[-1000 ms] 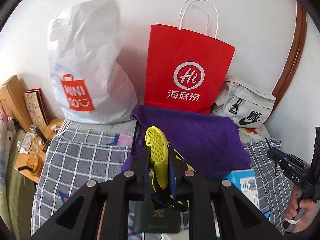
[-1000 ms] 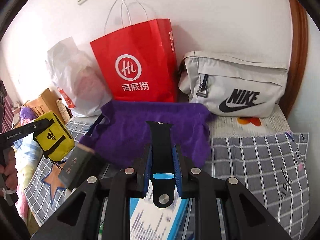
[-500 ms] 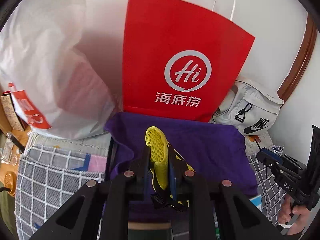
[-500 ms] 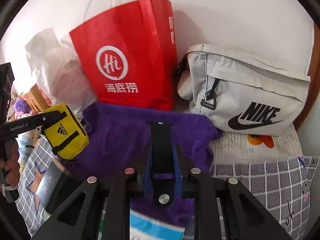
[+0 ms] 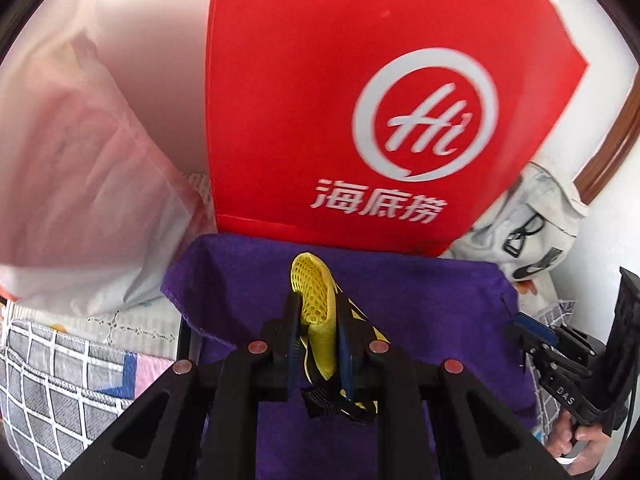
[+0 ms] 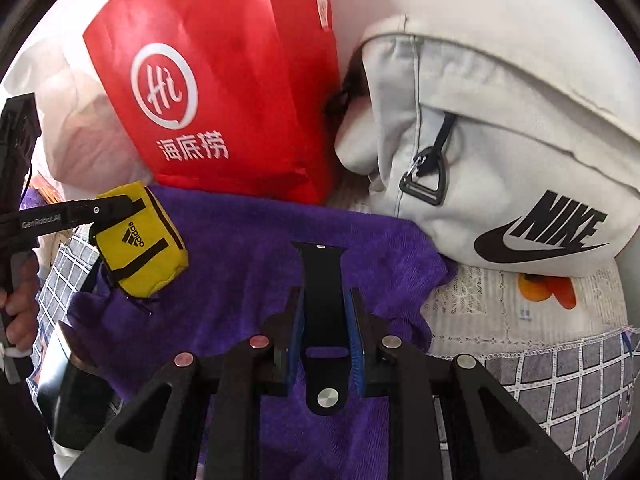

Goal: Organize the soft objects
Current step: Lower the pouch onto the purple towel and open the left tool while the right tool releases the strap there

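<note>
My left gripper point(image 5: 318, 312) is shut on a small yellow Adidas pouch point(image 5: 316, 320) and holds it above the purple towel point(image 5: 420, 304). The pouch also shows in the right wrist view point(image 6: 140, 252), hanging from the left gripper point(image 6: 116, 208) over the towel's left part point(image 6: 240, 264). My right gripper point(image 6: 323, 304) is shut on a black watch strap point(image 6: 322, 280), held over the towel's middle. The right gripper also shows at the right edge of the left wrist view point(image 5: 532, 340).
A red paper bag point(image 5: 320, 120) stands against the wall right behind the towel. A white plastic bag point(image 5: 72, 200) is to its left, a grey Nike bag point(image 6: 500, 152) to its right. A checked bedspread point(image 6: 560, 380) lies underneath. A dark box point(image 6: 68, 384) sits at lower left.
Both grippers have moved forward toward the wall with their loads; the red bag and Nike bag loom larger. The blue-and-white box under the right gripper has left view.
</note>
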Demonstrator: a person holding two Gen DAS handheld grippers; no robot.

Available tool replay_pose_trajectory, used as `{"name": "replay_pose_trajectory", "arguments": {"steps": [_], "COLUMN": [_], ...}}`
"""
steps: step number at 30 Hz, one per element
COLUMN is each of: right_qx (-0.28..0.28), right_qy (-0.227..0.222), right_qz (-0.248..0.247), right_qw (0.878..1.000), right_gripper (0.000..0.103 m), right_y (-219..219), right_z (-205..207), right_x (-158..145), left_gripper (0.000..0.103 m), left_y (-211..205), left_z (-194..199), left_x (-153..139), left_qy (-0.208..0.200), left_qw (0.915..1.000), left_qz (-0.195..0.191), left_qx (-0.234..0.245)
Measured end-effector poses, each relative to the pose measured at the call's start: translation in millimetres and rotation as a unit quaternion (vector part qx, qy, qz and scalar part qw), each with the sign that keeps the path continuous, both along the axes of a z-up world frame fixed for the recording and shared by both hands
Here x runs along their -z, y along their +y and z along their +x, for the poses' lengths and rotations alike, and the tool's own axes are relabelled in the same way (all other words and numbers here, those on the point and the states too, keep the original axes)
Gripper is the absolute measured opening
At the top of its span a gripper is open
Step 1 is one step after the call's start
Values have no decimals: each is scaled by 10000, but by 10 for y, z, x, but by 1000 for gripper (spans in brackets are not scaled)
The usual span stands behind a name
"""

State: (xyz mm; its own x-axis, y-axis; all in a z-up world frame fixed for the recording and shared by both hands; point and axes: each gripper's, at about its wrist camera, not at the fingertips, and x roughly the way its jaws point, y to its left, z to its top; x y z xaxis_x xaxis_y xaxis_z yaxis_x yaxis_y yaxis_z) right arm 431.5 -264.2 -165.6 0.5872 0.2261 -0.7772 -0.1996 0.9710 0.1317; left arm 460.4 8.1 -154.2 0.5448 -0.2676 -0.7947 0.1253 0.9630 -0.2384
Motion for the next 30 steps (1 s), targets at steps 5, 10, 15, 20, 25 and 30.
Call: {"name": "replay_pose_trajectory", "arguments": {"steps": [5,10,15,20,25,30], "right_qx": [-33,-119,-194,-130,23,279], "right_qy": [138,231,259,152,53,4], "right_qz": [4,32,102,475,460,219], "right_qw": [9999,9997,9994,9987,9989,9994], "right_gripper": [21,22,41,61,67,76], "right_y": [-17,7,41,10,10,8], "right_z": [82,106,124,117,-21,-321], "right_x": [104,172,175,77,-91,-300], "left_gripper": [17,21,46,63,64,68], "left_y": [28,39,-24,-137,-112,4], "left_z": [128,169,155,1,-194,-560], "left_x": [142,188,212,82,-88,-357], "left_qy": [219,317,435,157,126,-4], "left_qw": [9997,9993,9986,9981,9962,9926], "left_qz": [27,55,292,588,827,1096], "left_qx": [-125,-169,-106,-91,-257,-523]}}
